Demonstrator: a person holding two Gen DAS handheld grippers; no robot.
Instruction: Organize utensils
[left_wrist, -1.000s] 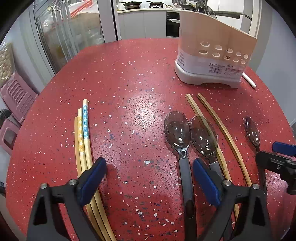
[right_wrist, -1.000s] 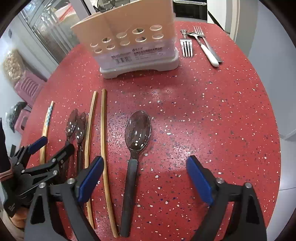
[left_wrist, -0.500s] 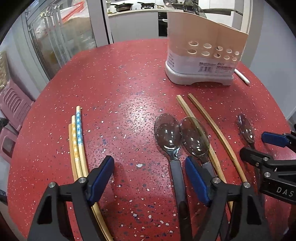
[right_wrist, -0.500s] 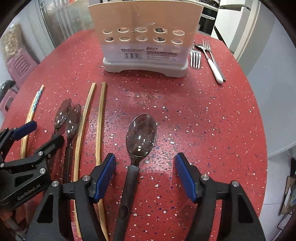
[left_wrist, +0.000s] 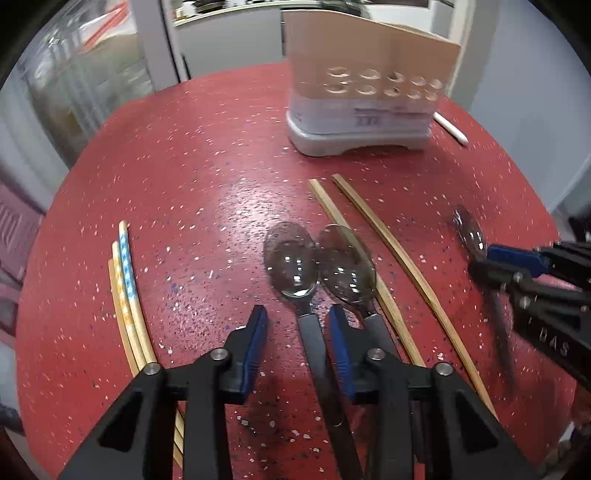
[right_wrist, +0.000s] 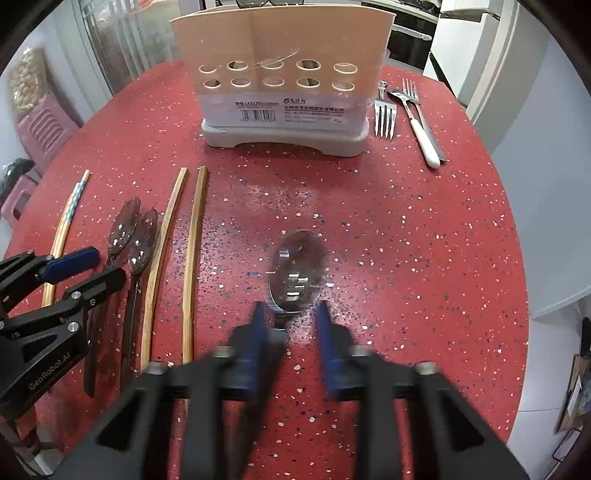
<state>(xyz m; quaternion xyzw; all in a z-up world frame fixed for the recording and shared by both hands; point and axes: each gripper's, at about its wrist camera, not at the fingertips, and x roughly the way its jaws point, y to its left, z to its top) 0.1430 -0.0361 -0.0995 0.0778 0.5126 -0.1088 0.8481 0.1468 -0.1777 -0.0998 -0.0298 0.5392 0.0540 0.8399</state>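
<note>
spoon (right_wrist: 297, 273) pickup is in hand: right gripper (right_wrist: 290, 325) jaws spread astride its neck, left gripper (left_wrist: 298, 338) jaws spread around the left spoon (left_wrist: 291, 266) handle; next, close and lift toward far holder (right_wrist: 282, 74).

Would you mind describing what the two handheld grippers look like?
Both the left gripper and right gripper have black, angular plastic frames with triangular cut-outs, silver pivot bolts, and blue ribbed pads on the fingers. White lettering on the left one's side reads "GenRobot.AI". No cables show.

Red tabletop (right_wrist: 424, 229) flecked white and blue, beige utensil holder (right_wrist: 280, 70) on a grey base, smoky translucent spoons (left_wrist: 291, 266), pale wooden chopsticks (right_wrist: 194, 258), blue-and-orange patterned chopsticks (left_wrist: 125, 273), white-handled fork (right_wrist: 421, 125).
</note>
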